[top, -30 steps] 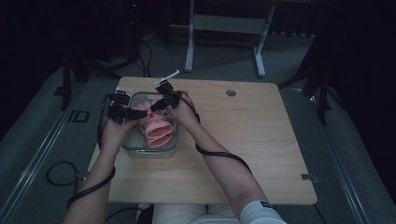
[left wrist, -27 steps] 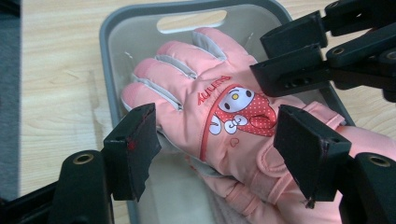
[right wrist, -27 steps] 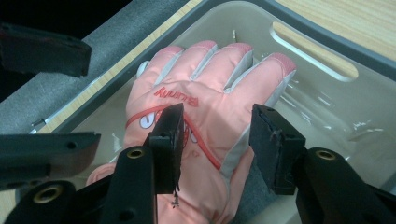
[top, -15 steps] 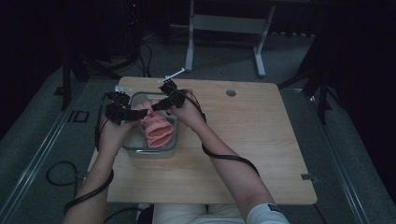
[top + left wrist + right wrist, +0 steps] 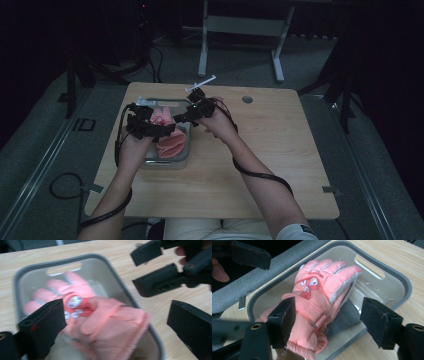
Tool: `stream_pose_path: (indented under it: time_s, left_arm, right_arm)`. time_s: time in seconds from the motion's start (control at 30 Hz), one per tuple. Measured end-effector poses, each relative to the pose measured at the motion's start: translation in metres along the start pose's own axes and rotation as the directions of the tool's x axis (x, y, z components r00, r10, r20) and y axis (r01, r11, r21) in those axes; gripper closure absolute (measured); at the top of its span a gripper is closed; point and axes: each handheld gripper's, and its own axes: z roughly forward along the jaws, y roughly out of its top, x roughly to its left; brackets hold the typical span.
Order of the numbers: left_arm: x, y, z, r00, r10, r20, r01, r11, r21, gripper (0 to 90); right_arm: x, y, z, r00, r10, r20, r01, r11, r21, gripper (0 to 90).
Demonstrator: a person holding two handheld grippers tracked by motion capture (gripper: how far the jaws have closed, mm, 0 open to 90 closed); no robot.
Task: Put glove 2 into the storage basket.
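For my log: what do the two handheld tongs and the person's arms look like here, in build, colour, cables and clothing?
Both tongs, left and right, are black frames with thick, blocky, rectangular black jaws; a brass-coloured screw shows at a jaw base in the right gripper view. A black cable trails from each, running down along the forearm. A thin white rod sticks up from the right one. The forearms are bare; a white short sleeve shows on the right arm.

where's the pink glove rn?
The pink glove lies in the clear grey-rimmed bin on the table's left half in the high view, between the left gripper and right gripper.
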Motion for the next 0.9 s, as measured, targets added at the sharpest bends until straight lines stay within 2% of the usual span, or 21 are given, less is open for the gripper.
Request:
stream_pose_path:
  time_s: [0.27,0.37,0.67,0.9]
  left_arm:
    - [-0.025,-0.002,0.005,0.996,0.044,0.078,-0.043,0.9989,-0.021,1.2]
    - [-0.035,-0.001,0.005,0.9937,0.068,0.089,-0.064,0.9971,-0.04,1.2]
    - [-0.068,0.001,0.008,0.9773,0.142,0.157,-0.133,0.9888,-0.069,1.2]
    - [-0.088,-0.001,0.014,0.9655,0.188,0.18,-0.179,0.9818,-0.065,1.2]
  right_arm:
    - [-0.01,-0.017,-0.019,0.9999,0.012,0.011,-0.011,0.999,-0.038,21.5]
    - [-0.014,-0.024,-0.027,0.9994,0.01,0.032,-0.008,0.999,-0.051,20.7]
    - [-0.023,-0.046,-0.049,0.9975,0.011,0.07,-0.006,0.998,-0.06,19.2]
    - [-0.028,-0.062,-0.061,0.9957,0.003,0.092,0.002,0.998,-0.056,19.2]
